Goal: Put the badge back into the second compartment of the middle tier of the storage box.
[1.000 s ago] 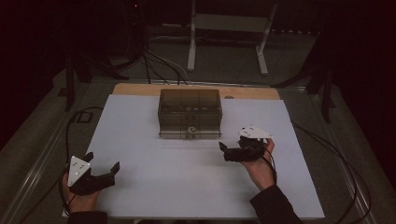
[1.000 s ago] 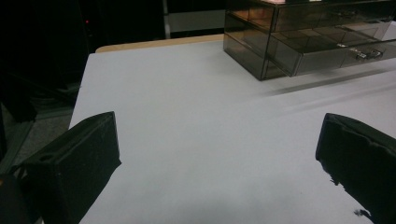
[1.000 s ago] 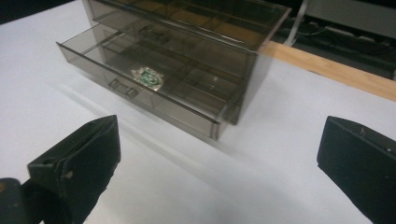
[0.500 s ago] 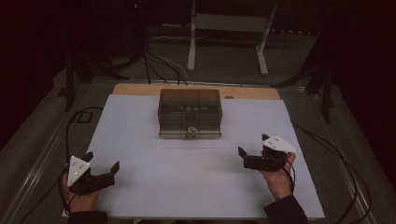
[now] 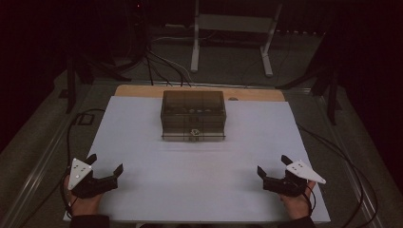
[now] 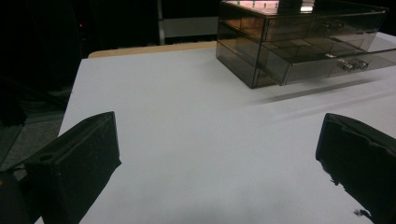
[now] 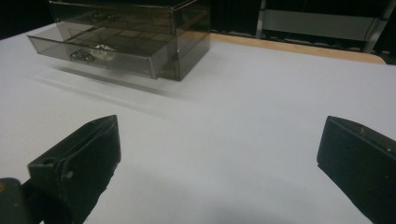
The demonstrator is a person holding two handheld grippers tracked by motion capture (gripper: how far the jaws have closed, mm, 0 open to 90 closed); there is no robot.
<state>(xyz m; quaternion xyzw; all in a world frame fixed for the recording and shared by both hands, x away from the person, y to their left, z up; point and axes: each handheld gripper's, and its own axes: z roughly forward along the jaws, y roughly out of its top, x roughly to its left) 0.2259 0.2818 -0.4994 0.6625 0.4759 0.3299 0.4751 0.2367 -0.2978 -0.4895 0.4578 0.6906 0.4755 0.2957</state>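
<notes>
A smoky see-through drawer box [image 5: 192,114] stands at the back middle of the white table [image 5: 199,171]. Its lower drawer [image 7: 93,52] is pulled out a little, and something small and shiny [image 7: 103,48] lies behind its front. The left gripper view has the same box [image 6: 299,37] at upper right. My left gripper [image 5: 105,162] rests at the front left corner, open and holding nothing. At the front right, my right gripper [image 5: 273,164] is open too, far from the box. In the gripper views, both the left gripper's [image 6: 217,126] and the right gripper's [image 7: 220,123] jaws stand wide apart over bare table.
A wooden strip [image 5: 142,91] runs along the table's far edge behind the box. Cables [image 5: 157,61] and a white-legged stand [image 5: 228,28] lie on the dark floor beyond. A cable [image 5: 332,142] trails off the right side.
My right gripper has drawn back from beside the box to the front right of the table. The left gripper has stayed where it was.
</notes>
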